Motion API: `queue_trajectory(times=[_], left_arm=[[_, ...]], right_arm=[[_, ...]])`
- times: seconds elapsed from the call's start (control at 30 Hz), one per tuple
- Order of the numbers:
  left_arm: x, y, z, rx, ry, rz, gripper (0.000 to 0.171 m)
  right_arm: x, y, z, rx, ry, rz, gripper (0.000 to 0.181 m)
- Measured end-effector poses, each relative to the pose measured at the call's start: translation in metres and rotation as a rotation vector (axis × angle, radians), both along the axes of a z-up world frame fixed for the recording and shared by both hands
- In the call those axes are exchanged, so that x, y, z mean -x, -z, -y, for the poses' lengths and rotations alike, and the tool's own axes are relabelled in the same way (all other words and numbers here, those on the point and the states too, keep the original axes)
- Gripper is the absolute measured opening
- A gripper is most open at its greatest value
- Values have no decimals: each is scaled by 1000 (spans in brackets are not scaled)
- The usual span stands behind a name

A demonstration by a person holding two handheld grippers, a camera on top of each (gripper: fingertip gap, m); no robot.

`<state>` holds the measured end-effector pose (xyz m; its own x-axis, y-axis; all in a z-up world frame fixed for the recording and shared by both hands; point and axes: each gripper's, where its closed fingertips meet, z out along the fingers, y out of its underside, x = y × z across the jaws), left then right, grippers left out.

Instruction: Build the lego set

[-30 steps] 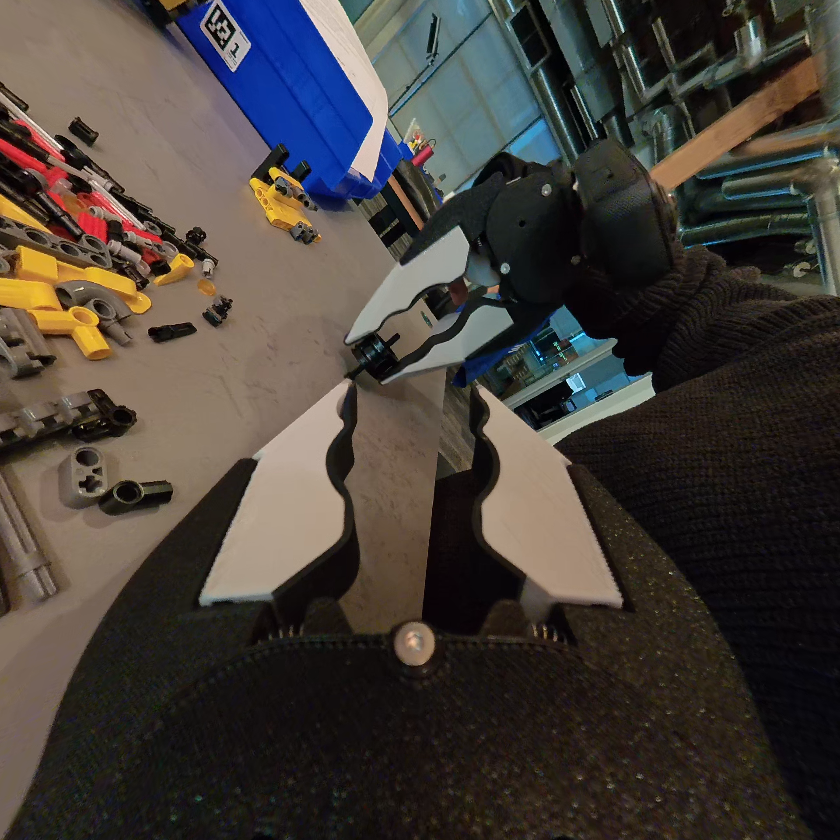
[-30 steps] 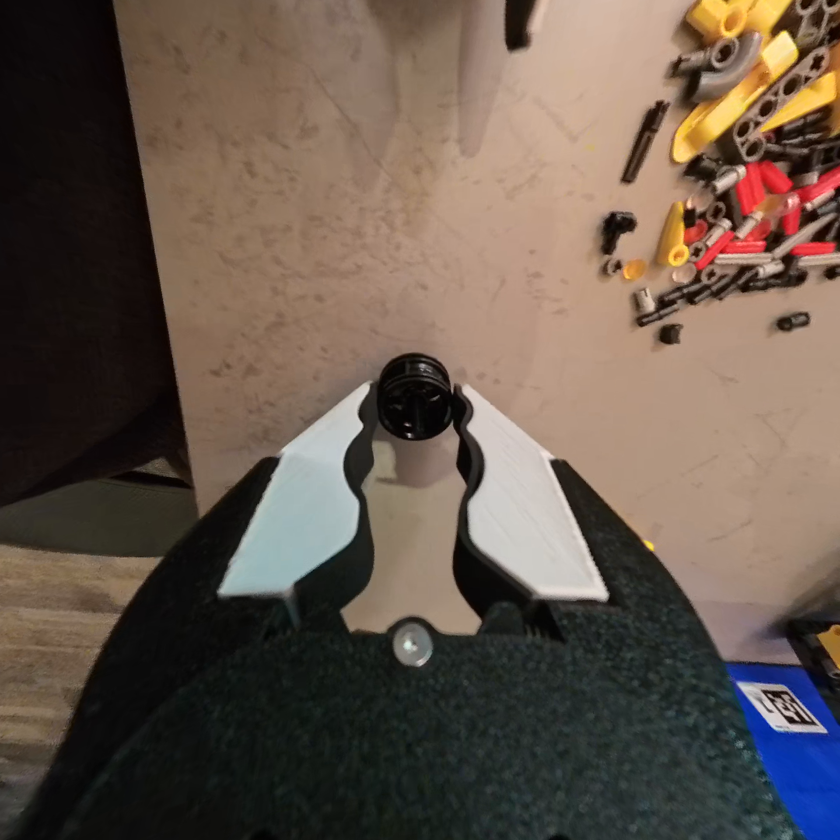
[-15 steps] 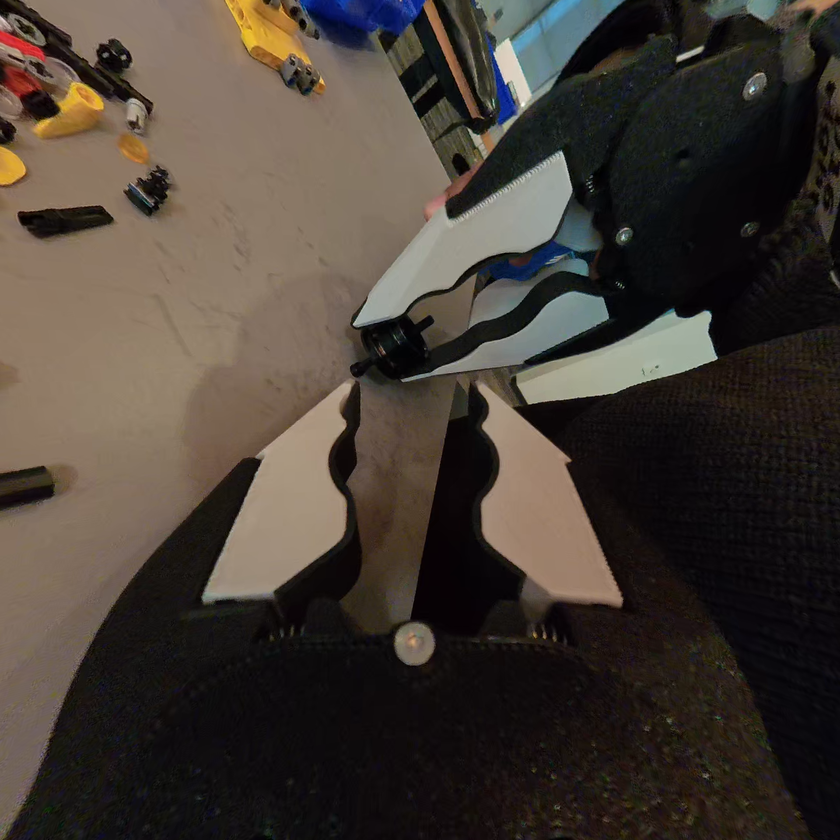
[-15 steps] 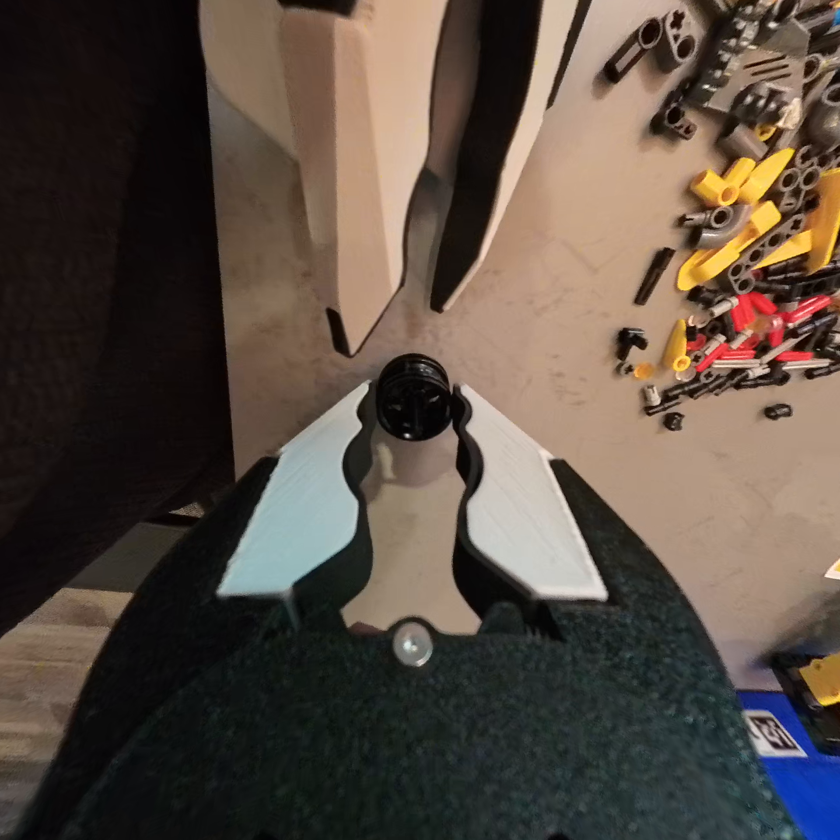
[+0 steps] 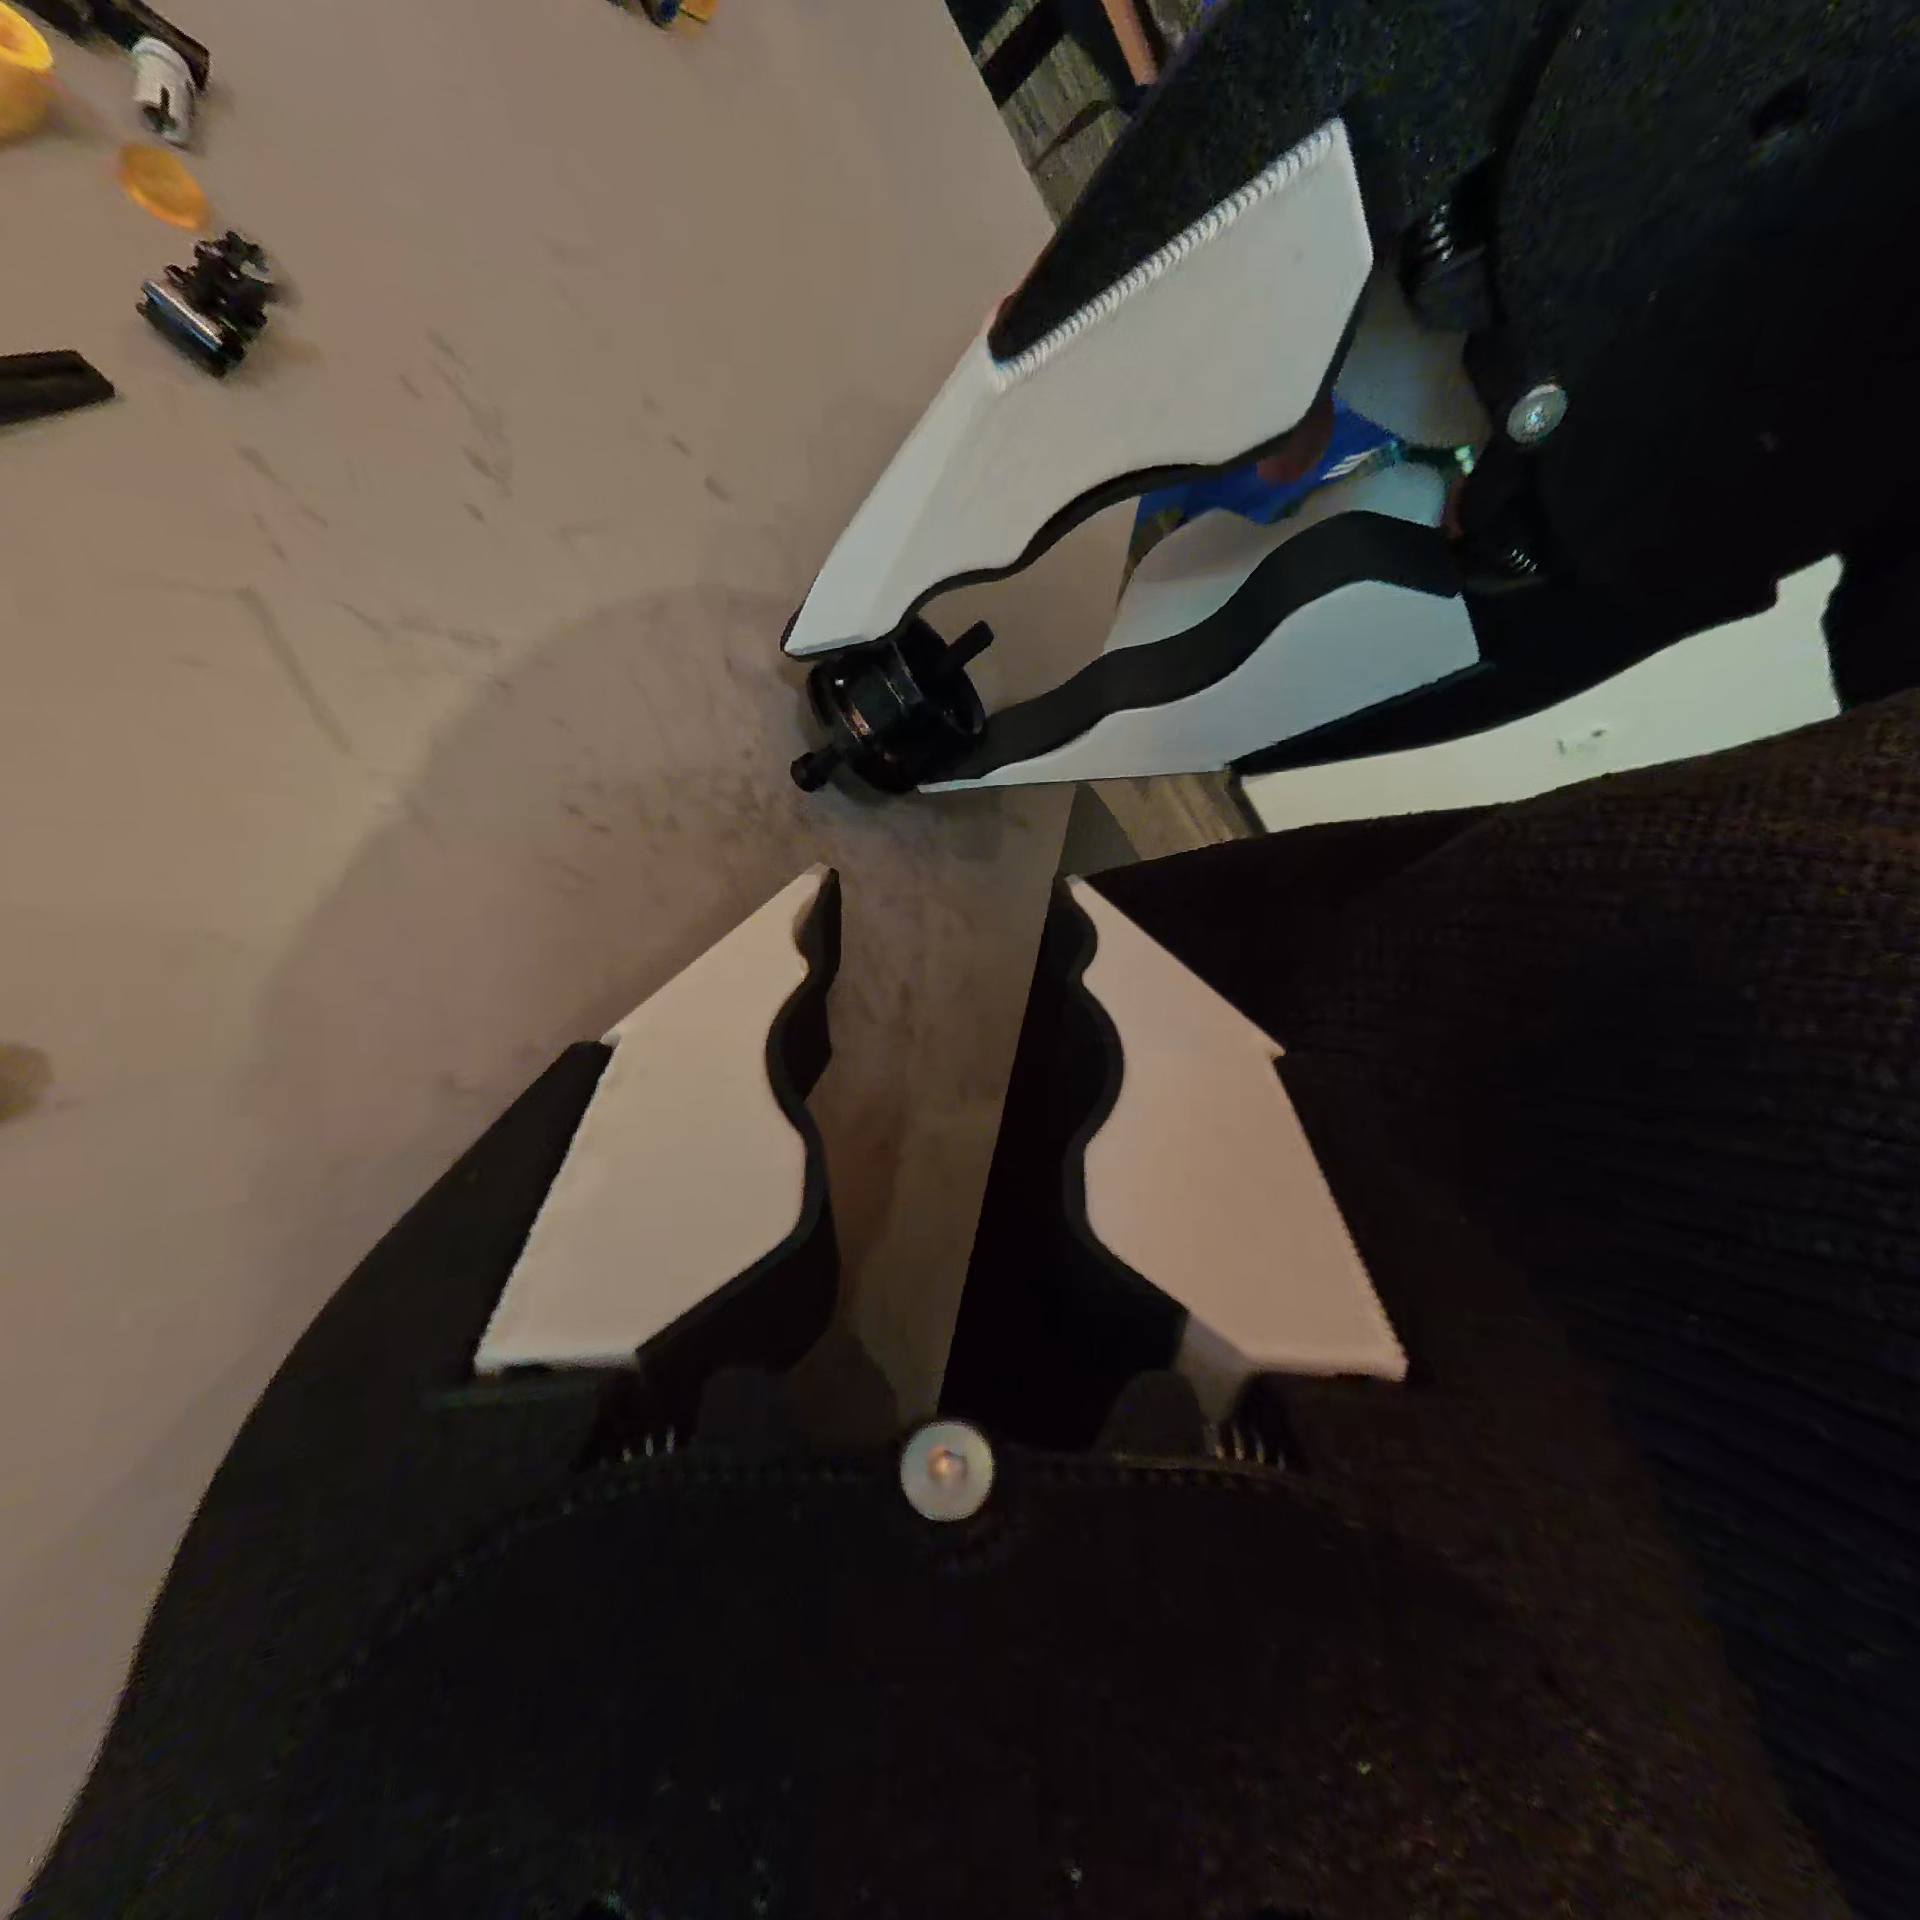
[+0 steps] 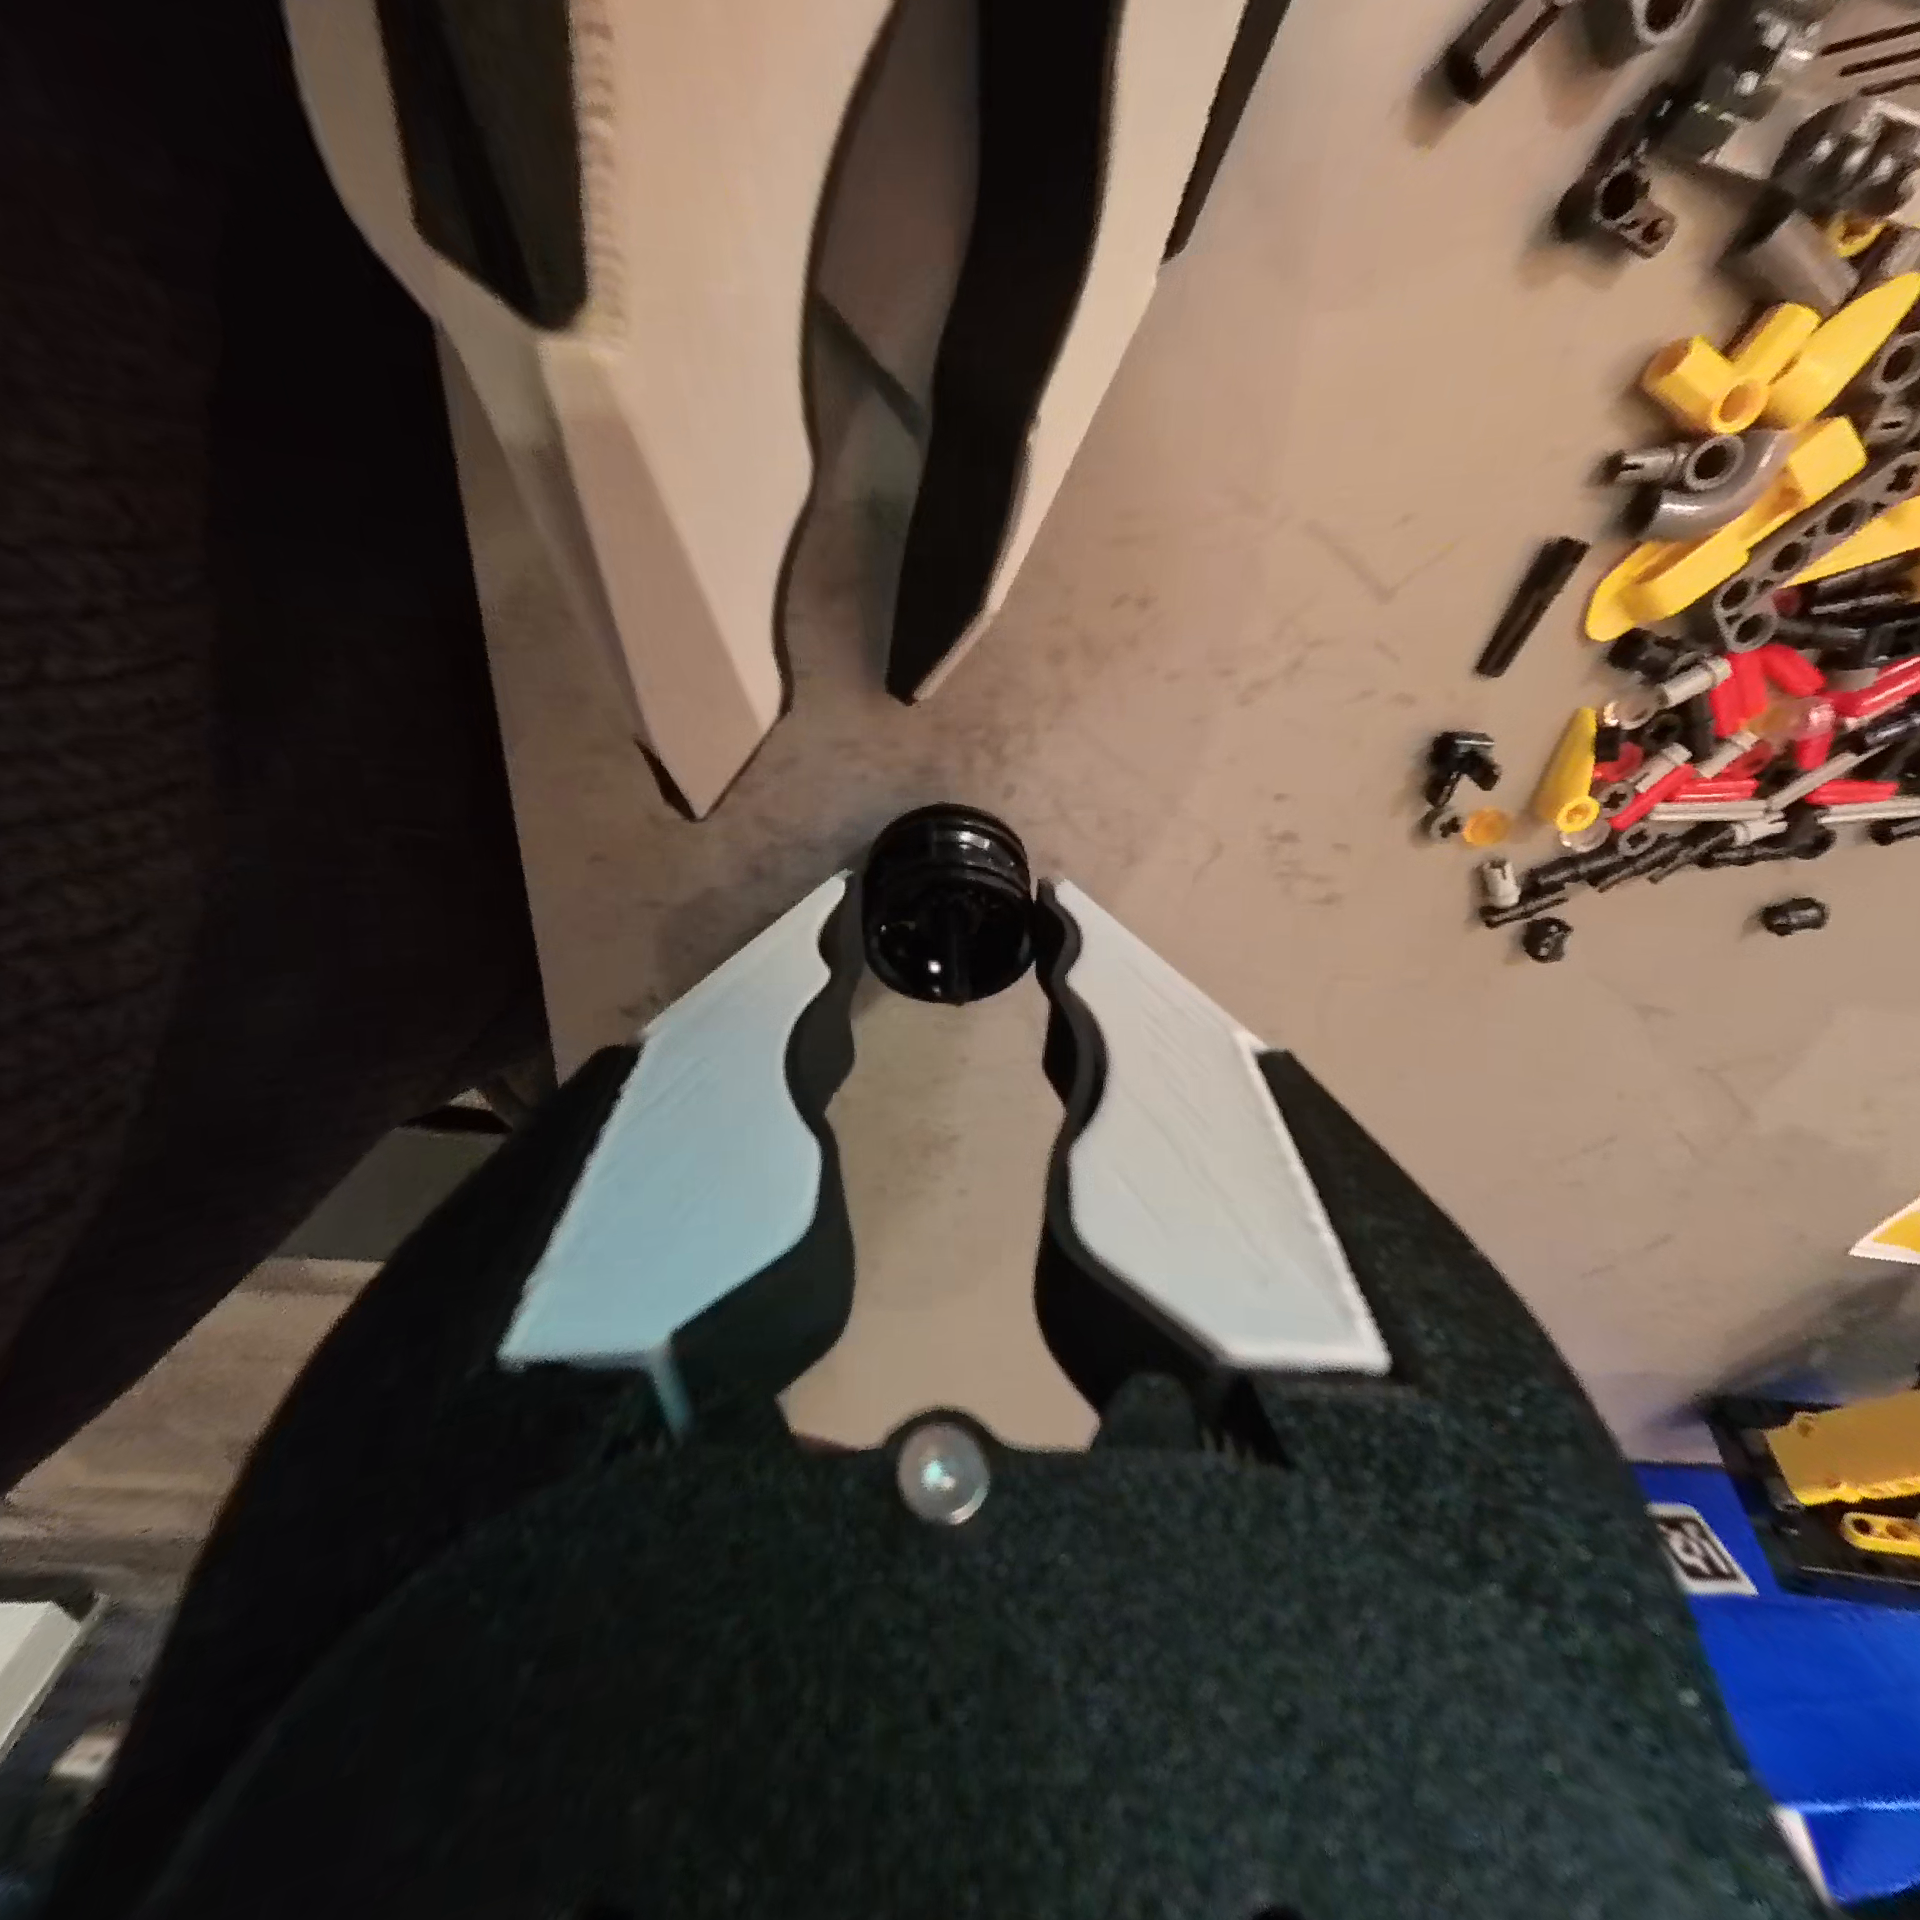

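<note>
While the right gripper hung over the near edge of the tabletop, its jaws were clamped at their very tips on a small black wheel. In the left wrist view a thin black axle poked out of both faces of that wheel, which was held just above the surface; whether it touched the surface could not be told. Just beyond it, the left gripper pointed tip-first at the wheel, jaws apart and empty, close but not touching. A dark knitted sleeve lay beside it, off the table's edge. Farther out sat a small black connector and an orange disc, then a heap of yellow, red and grey building pieces, well apart from both grippers. A blue bin stood at the tabletop's side.
</note>
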<state>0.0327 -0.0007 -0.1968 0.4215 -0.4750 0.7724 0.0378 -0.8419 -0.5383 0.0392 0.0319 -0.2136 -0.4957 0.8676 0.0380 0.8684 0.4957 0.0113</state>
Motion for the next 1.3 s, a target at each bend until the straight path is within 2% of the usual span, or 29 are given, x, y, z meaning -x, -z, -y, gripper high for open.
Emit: queue_trajectory(times=[0.33, 0.53, 0.63, 0.7, 0.8, 0.9, 1.0, 1.1, 1.17, 1.27, 1.3], left_arm=[[4, -5, 2, 15, 5, 59, 36], [4, -8, 3, 16, 15, 78, 39], [6, -11, 1, 13, 2, 109, 43], [10, -16, -4, 1, -32, 141, 50], [25, -28, -19, -45, -136, 211, 61], [40, -38, -31, -107, -235, 249, 63], [41, -42, -37, -161, -272, 235, 62], [35, -47, -45, -194, -293, 238, 62], [32, -47, -52, -209, -312, 226, 57], [32, -45, -61, -241, -338, 146, 22], [34, -46, -63, -271, -352, 121, 16]], right_arm=[[3, 2, 2, -14, 14, 40, 32], [3, 1, 1, 36, 32, -44, 32], [6, -1, -11, -4, 14, -176, 33], [16, -11, -15, -17, 0, -329, 33], [34, -33, -15, 2, 11, -585, 33], [43, -51, -19, -53, -23, -791, 33], [49, -57, -29, -171, -55, -909, 33], [53, -54, -33, -238, -81, -957, 33], [58, -55, -34, -249, -77, -992, 33], [65, -60, -33, -236, -66, -1046, 33], [67, -63, -34, -242, -66, -1064, 33]])
